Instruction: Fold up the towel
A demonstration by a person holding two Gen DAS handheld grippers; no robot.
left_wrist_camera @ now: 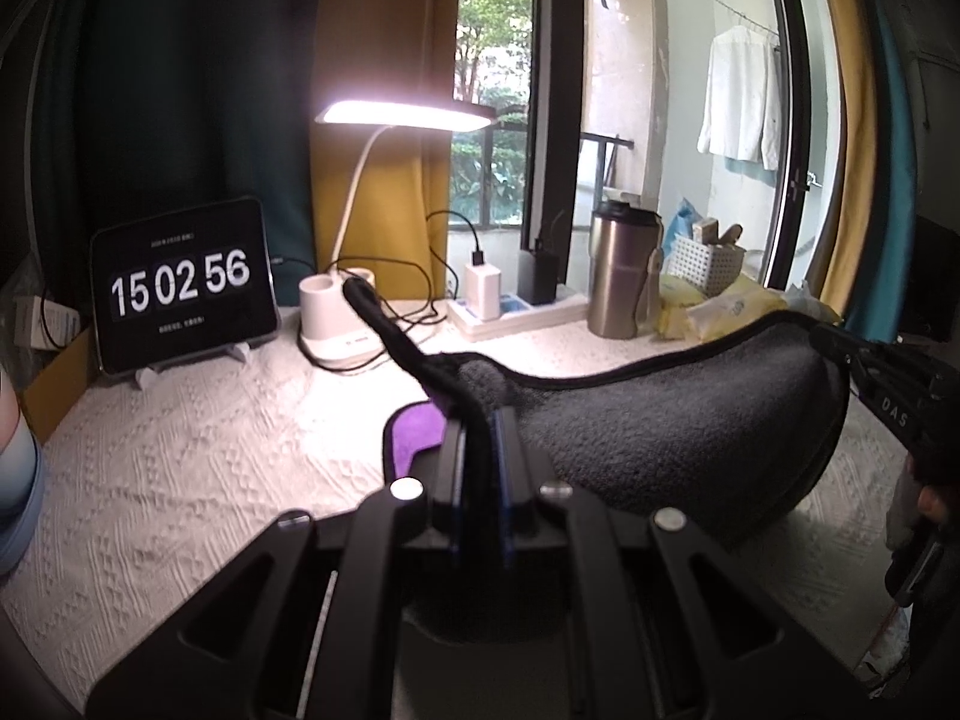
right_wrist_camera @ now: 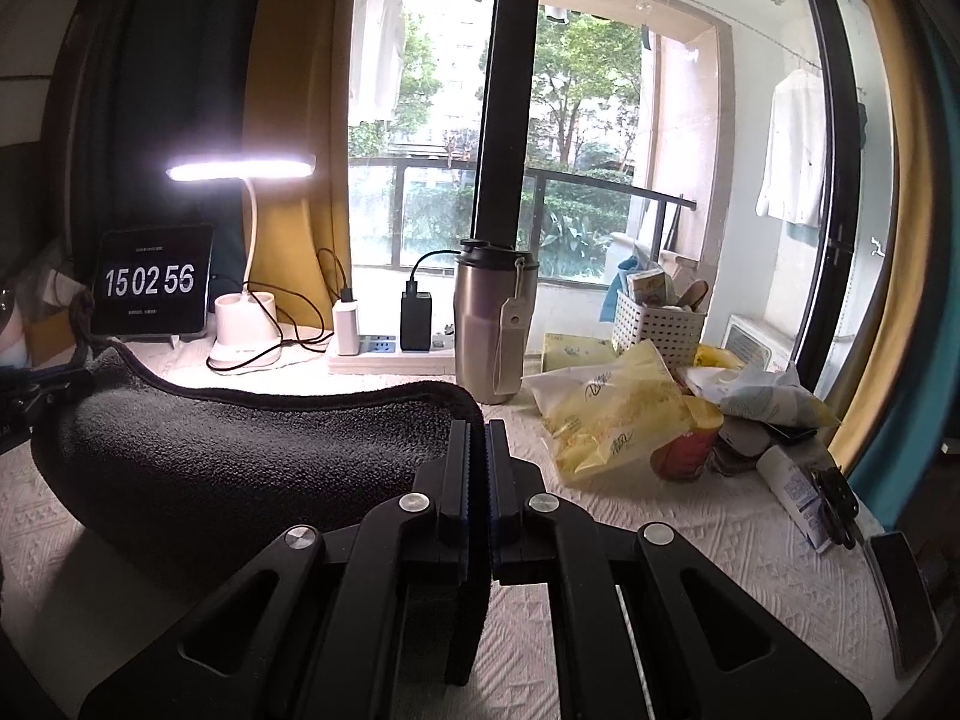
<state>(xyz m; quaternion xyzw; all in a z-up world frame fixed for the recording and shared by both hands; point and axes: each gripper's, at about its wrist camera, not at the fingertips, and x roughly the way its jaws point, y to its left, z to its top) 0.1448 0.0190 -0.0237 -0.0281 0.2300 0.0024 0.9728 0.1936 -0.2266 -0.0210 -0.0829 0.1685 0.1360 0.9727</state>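
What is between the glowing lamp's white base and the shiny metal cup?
In the right wrist view, a white power strip with white and black chargers plugged in.

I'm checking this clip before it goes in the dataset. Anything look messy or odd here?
The towel hangs normally between both shut grippers. Only oddity: yellow snack bags and a tube lie heaped on the table's right side.

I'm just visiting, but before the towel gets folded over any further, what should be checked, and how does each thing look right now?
1. Left tongs shut on the grey towel: ok.
2. Right tongs shut on the opposite corner: ok.
3. Towel lifted, sagging between both grips: ok.
4. Purple underside showing near the left tongs, so the layers are uneven: not ok.
5. Steel tumbler stands behind the towel; touching or apart: cannot tell.
6. White cloth flat where the towel will land: ok.
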